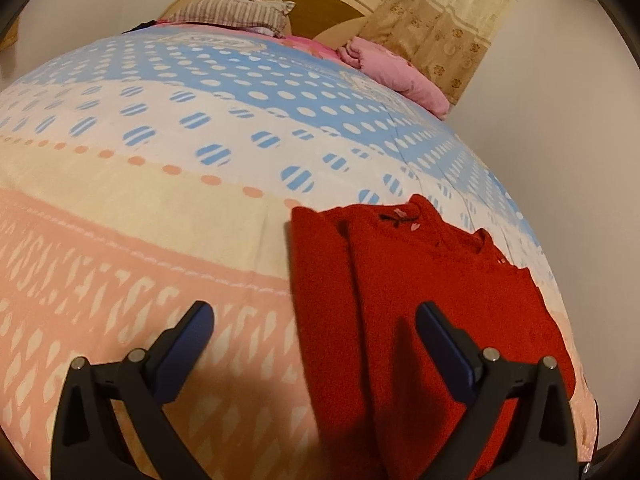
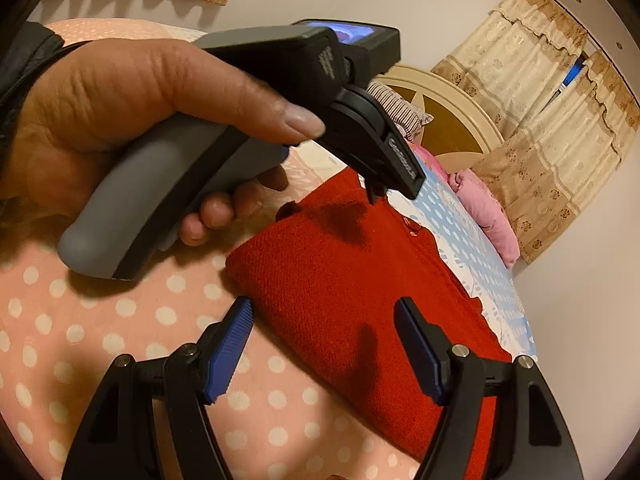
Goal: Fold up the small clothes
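There is one red sweater (image 1: 420, 300) on the bed, and it is folded into a long, narrow shape. It lies flat near the side edge of the bed, with its neck end pointing toward the headboard. A tiny pink bow (image 1: 401, 215) sits near the collar.

There are two grippers. The left gripper (image 1: 314, 316) hangs above the bed with its fingers (image 1: 188, 344) spread wide apart, and they hold nothing. One of its fingers is over the bedsheet and the other is over the sweater. The right gripper (image 2: 324, 312) also has its fingers (image 2: 228, 352) spread wide and holds nothing. It hangs over the near end of the sweater. In the right wrist view, one hand (image 2: 100, 120) grips the grey handle of the left gripper, just above the sweater.

The bedsheet (image 1: 140, 200) has stripes of blue, white, cream and pink, with many dots on it. At the far end of the bed there is one striped pillow (image 1: 236, 14) and one pink blanket (image 1: 396, 72) bunched up. Behind them stands one round cream and brown headboard (image 1: 320, 4). Tan curtains (image 2: 532, 120) with small flowers hang on the plain pale wall (image 1: 560, 140) next to the bed.
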Demonstrator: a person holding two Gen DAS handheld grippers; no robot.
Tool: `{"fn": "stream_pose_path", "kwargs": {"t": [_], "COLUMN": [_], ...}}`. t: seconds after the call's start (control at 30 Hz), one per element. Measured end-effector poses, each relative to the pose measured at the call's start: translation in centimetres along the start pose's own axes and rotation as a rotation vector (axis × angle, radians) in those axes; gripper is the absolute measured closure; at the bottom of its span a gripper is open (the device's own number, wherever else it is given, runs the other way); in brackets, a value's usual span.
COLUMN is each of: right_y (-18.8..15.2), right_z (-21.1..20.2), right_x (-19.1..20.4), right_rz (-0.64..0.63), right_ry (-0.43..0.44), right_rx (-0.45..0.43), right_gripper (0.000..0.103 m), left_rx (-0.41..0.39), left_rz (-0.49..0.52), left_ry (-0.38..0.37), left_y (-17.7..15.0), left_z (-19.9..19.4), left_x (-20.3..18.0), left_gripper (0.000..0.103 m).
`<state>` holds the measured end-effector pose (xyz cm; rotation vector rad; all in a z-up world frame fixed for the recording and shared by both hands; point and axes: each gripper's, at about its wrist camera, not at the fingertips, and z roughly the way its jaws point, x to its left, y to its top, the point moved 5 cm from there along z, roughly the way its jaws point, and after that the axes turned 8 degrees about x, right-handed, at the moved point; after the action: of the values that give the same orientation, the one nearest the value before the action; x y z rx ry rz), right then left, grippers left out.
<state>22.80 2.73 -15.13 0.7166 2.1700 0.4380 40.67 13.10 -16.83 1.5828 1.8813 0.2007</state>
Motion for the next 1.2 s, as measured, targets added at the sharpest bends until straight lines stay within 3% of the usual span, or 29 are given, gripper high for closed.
{"fn": "stream_pose_path", "kwargs": {"t": [0.27,0.4,0.5,0.53,0.67,0.73,0.83,1.0,1.2], "right_y": [0.0,0.0,0.1,0.2,0.3,0.3,0.4,0.3,0.3], "right_z": [0.4,0.4,0.5,0.6,0.8,0.4,-0.4,0.5,-1.1], "right_x": [0.1,0.3,1.0,1.1,1.8,1.5,1.2,1.0,-3.4], "right_rz": [0.000,-0.011,-0.036,-0.045,-0.077,-0.066,-0.048,-0.031,0.184], "right_ry": [0.000,0.017,0.031,0.035,0.034,0.041,0.068,0.126,0.263], "right_rx": [-0.007,-0.006,-0.005,-0.006,0.000,-0.018,-0.054,-0.016,-0.079], "right_gripper": [0.030,0.038,0.051,0.058,0.090,0.093,0.094,0.094,0.094], "left_rx": [0.022,0.046,0.057,0.052,0.005,-0.022,-0.002,0.030,0.026], "left_rz": [0.064,0.077,0.098,0.098,0.068,0.032,-0.023,-0.033,-0.099], "left_ry": [-0.026,-0.065,-0.081,-0.083,-0.120,-0.153,-0.189,-0.203,-0.304], "left_y": [0.7,0.7,0.5,0.4,0.5,0.5,0.4,0.4,0.7], "left_z": [1.4,2.0,2.2,2.1,0.9,0.3,0.7,1.3,-0.2], "left_x": [-1.5,-1.8,-2.3,-2.4,-1.9,-1.3,-0.3,-0.4,-0.8], "left_gripper": [0.016,0.049,0.079,0.082,0.085,0.085,0.085,0.085,0.085]}}
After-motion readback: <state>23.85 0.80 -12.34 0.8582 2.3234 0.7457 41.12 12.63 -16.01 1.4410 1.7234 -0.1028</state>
